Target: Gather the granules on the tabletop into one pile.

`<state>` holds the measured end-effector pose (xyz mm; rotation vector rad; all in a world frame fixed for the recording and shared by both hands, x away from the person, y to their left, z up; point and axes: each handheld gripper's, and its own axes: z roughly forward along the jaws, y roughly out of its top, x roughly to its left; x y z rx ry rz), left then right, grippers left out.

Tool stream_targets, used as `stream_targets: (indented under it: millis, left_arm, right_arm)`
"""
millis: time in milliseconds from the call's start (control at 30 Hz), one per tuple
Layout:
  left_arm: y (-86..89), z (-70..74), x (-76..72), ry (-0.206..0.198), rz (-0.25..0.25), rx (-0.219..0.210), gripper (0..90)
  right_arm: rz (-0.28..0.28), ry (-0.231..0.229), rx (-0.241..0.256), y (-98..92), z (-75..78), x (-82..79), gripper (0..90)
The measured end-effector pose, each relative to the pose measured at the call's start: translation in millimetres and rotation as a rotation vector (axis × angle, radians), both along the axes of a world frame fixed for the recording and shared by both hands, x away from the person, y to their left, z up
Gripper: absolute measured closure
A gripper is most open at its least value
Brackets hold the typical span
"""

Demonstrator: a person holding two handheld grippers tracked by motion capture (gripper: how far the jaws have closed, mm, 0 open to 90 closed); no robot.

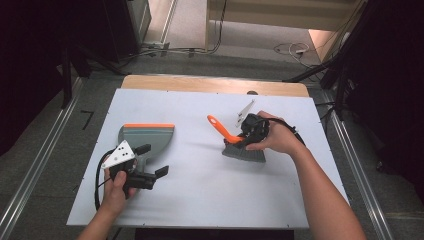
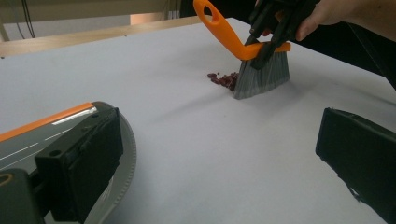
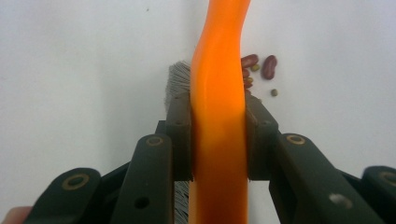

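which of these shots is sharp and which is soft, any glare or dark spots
High view: the white table is evenly lit, the floor around it falls dark. Left gripper view: the brush and beans are fairly sharp, the near dustpan soft. Right gripper view: the brush handle is close and slightly blurred, with a pale sheen; the beans are soft.

Brush (image 3: pixel 217 93) handle cut off above and below in the right gripper view, bristles (image 3: pixel 176 79) mostly hidden behind it, beans (image 1: pixel 223 144) beside the brush too small to tell in the high view, dustpan (image 2: pixel 51 126) cut off at left gripper view's edge.
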<state>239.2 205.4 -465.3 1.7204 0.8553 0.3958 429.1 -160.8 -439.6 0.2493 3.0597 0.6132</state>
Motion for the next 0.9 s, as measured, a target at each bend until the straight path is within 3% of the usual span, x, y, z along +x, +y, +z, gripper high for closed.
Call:
stream_targets:
  millis: [633, 900]
  left_arm:
    - [-0.4, -0.3, 0.0, 0.004, -0.002, 0.001, 1.6]
    - [0.3, -0.7, 0.7, 0.004, -0.002, 0.001, 1.6]
  right_arm:
    - [-0.022, -0.047, -0.004, 5.3, 2.2, 13.3, 66.8]
    - [-0.021, -0.027, -0.018, 6.2, 8.2, 5.1, 67.4]
